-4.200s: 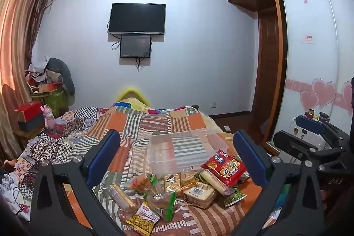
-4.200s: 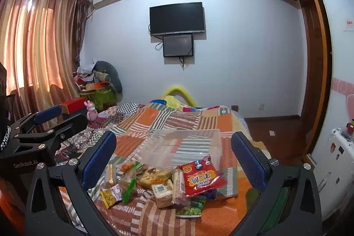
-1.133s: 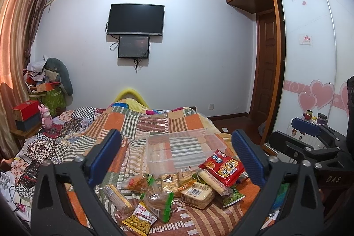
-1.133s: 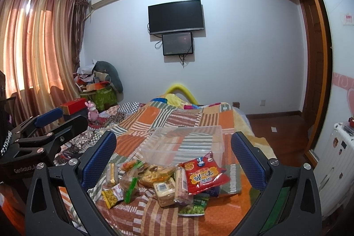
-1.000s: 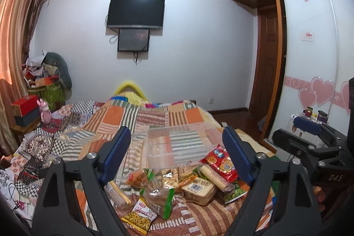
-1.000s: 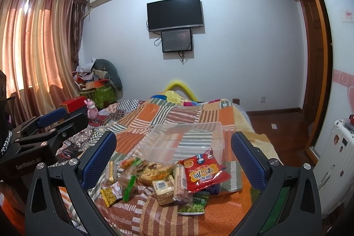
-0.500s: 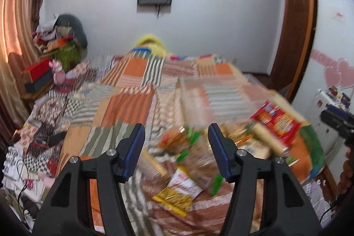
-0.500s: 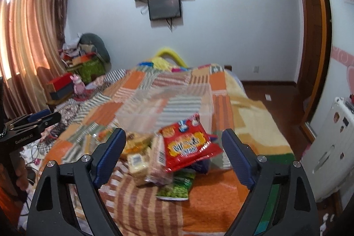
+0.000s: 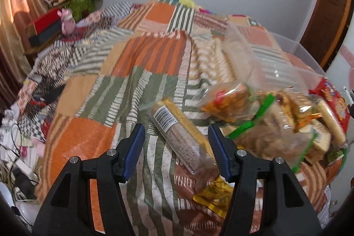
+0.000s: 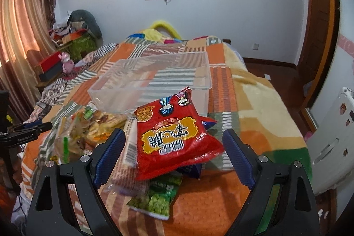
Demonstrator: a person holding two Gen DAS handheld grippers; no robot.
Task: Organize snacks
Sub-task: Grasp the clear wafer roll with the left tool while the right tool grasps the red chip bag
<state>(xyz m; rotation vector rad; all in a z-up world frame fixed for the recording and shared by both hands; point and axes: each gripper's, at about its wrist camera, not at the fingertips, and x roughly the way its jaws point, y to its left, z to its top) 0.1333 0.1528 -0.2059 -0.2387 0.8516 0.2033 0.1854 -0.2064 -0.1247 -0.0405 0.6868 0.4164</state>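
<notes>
The left gripper (image 9: pixel 176 145) has its two blue fingers partly open around a long clear tube of biscuits (image 9: pixel 180 138), not touching it. Only the right view shows the whole clear plastic box (image 10: pixel 154 79), square and empty, beyond the fingers. There the right gripper (image 10: pixel 173 153) is wide open, with one shiny red snack bag (image 10: pixel 174 136) between its fingers, not squeezed. One green bag (image 10: pixel 158 197) lies under it.

Both wrist views look steeply down, close over the bed (image 9: pixel 141 72), sharing the clear bin (image 10: pixel 154 83).
</notes>
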